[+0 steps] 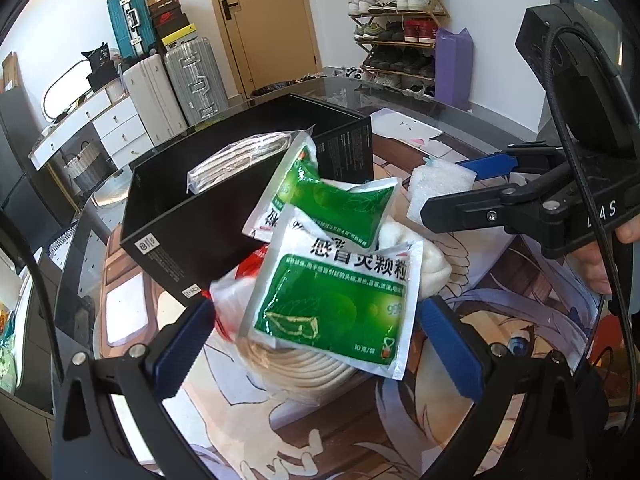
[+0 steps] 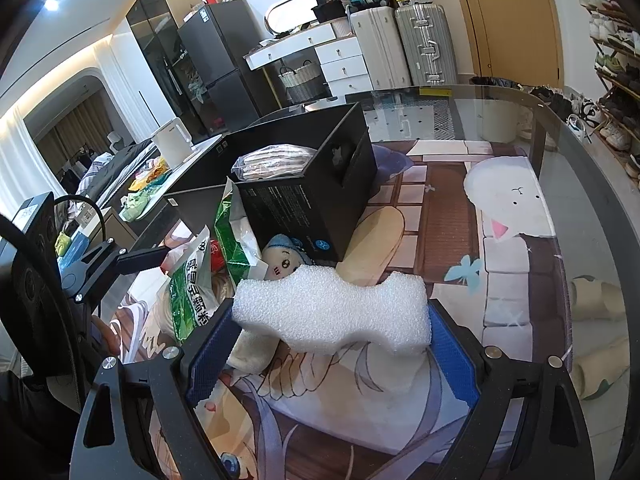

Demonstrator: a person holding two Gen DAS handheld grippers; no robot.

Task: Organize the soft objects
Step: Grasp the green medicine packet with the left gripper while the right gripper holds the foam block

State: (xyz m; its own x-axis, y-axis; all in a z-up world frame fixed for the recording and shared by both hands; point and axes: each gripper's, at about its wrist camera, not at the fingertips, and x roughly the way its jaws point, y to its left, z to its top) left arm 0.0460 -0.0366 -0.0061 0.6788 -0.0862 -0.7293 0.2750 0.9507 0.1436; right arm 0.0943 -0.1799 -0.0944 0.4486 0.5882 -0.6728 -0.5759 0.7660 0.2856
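Observation:
My right gripper point(image 2: 332, 344) is shut on a white foam block point(image 2: 332, 312) and holds it above the table; the block also shows in the left wrist view point(image 1: 436, 188). My left gripper point(image 1: 316, 340) is open around a pile of green-and-white sachets point(image 1: 336, 300) lying on a coiled cream rope point(image 1: 296, 368); no finger touches them. A black open box point(image 1: 192, 216) behind the pile holds a bagged cream bundle point(image 1: 236, 164). A small plush doll point(image 2: 284, 260) lies against the box.
The glass table point(image 2: 568, 128) carries a cartoon-printed mat point(image 2: 512, 264). A white soft lump point(image 1: 416, 256) lies right of the sachets. Suitcases, a dresser and a shoe rack stand beyond the table.

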